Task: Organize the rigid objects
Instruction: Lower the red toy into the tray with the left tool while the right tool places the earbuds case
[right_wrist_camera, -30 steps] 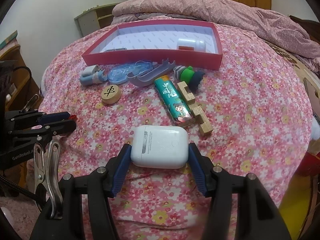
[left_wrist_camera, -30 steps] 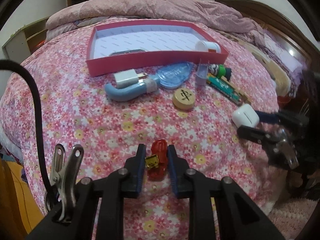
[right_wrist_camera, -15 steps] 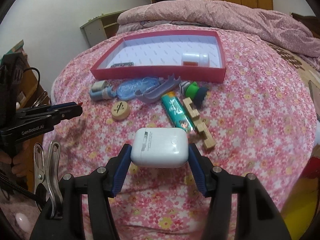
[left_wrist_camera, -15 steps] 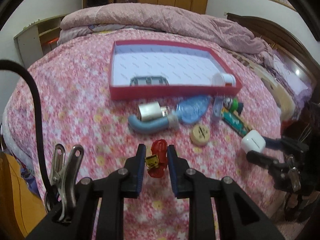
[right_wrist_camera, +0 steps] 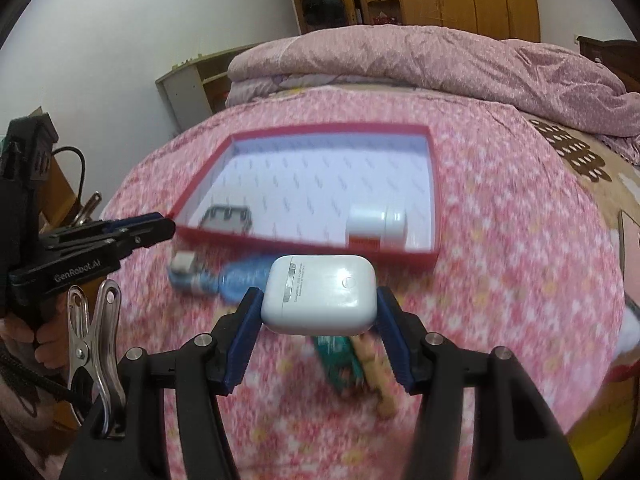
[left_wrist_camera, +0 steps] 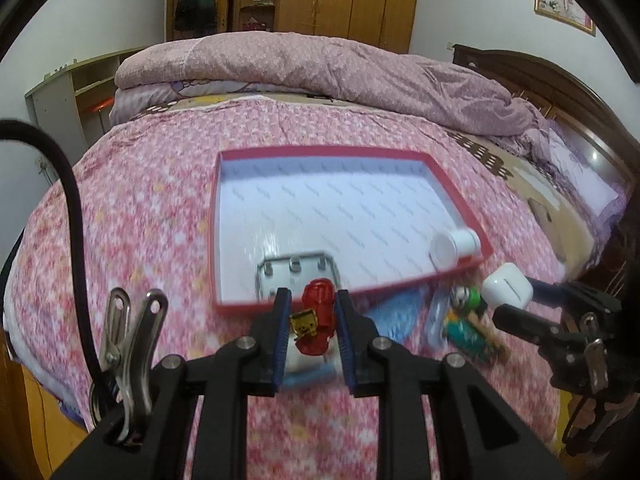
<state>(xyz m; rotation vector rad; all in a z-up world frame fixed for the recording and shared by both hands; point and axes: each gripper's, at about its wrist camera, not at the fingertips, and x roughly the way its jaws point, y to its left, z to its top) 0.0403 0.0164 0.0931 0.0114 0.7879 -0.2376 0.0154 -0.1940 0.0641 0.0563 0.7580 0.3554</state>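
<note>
Red plastic makes up the small toy (left_wrist_camera: 318, 316) pinched between the pads of the left hand-held gripper (left_wrist_camera: 312, 320), held in the air just short of the near wall of the red tray (left_wrist_camera: 460, 184) on the bed (left_wrist_camera: 140, 200). It looks light, stiff and knobbly, so a grip across its middle should hold. The right hand-held gripper (right_wrist_camera: 318, 312) is clamped on the two short ends of a white earbud case (right_wrist_camera: 320, 294), also lifted above the bedspread. That case is smooth, glossy and rounded, likely slippery; flat contact on its ends seems safest.

Inside the tray lie a metal clip (left_wrist_camera: 298, 270) near the front wall and a white bottle (left_wrist_camera: 454, 246) in the right front corner; the rest of the floor is free. Low walls call for little lift. Loose things (right_wrist_camera: 224, 280) crowd the bedspread just before the tray, and the two tools sit near each other.
</note>
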